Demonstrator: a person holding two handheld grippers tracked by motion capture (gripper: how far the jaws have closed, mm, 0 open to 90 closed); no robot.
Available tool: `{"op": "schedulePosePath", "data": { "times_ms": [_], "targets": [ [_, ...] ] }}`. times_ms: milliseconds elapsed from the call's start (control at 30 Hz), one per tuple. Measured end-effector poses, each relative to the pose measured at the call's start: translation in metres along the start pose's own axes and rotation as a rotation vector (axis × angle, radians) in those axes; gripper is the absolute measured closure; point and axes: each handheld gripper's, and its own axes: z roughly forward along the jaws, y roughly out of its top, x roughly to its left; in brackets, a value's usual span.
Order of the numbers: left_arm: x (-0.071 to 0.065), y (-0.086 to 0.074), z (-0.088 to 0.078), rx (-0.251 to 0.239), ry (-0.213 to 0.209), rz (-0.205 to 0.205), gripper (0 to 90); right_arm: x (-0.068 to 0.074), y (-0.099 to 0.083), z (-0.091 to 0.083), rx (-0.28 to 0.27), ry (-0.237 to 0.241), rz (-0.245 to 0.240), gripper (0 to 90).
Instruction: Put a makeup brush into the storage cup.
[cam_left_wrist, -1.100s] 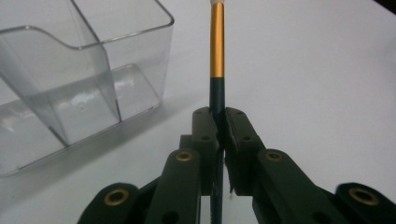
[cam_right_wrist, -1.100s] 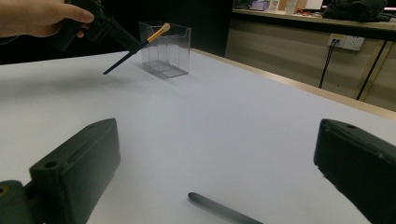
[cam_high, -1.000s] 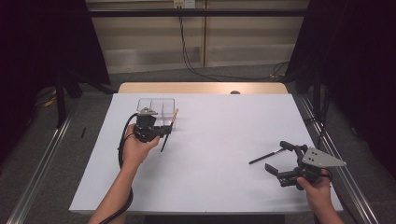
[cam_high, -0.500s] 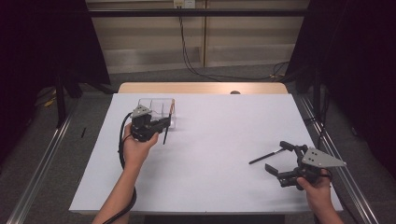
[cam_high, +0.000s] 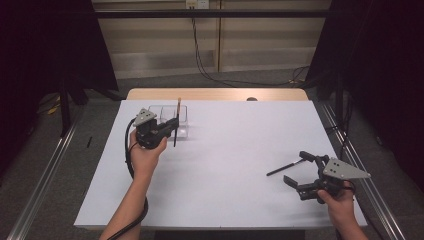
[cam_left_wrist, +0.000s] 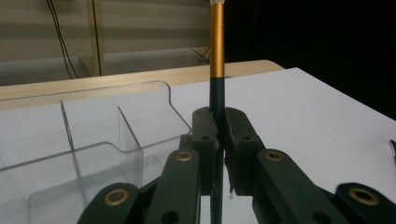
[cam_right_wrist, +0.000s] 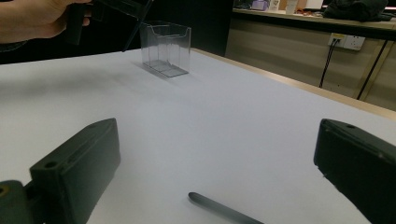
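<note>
At the left of the high view we saw the left gripper (cam_high: 169, 128) raised just beside the clear divided organizer (cam_high: 184, 121) near the table's far edge, its jaws clamped on a slim brush (cam_high: 176, 120) with a dark handle and a gold ferrule. In the left gripper view the brush (cam_left_wrist: 216, 56) stood nearly upright between the closed jaws, ferrule end up, with the organizer's (cam_left_wrist: 88, 140) compartments to the left of it; we judged that upright hold was chosen so the handle could go down into one of the narrow slots, though we could not tell which. Across the bare white table (cam_high: 235, 165) a second dark brush (cam_high: 286, 167) lay flat, well apart from the organizer. At the far right, the right gripper (cam_high: 303, 172) rested low near the table's edge with its jaws wide apart and nothing in them; in the right gripper view that brush's handle (cam_right_wrist: 224, 210) lay between the jaws, probably lined up for the next pickup.
</note>
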Motion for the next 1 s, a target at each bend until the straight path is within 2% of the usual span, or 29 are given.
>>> {"op": "schedulePosePath", "data": {
  "times_ms": [167, 333, 600, 667, 1000],
  "targets": [
    [0.001, 0.004, -0.001, -0.026, 0.002, 0.006, 83.5, 0.0, 0.0, 0.0, 0.001, 0.001, -0.001, 0.0],
    [0.003, 0.007, 0.0, -0.049, -0.002, -0.013, 83.5, 0.0, 0.0, 0.0, 0.001, 0.001, 0.0, 0.0],
    [0.005, 0.014, -0.001, -0.061, 0.008, -0.005, 83.5, 0.0, 0.0, -0.001, -0.006, -0.001, 0.004, 0.0],
    [0.007, 0.015, -0.002, -0.061, 0.018, -0.001, 83.5, -0.001, 0.0, -0.001, -0.004, 0.0, 0.001, 0.0],
    [0.02, 0.019, -0.011, -0.11, 0.042, -0.03, 83.5, 0.0, 0.001, -0.002, -0.008, -0.002, -0.001, 0.0]
  ]
}}
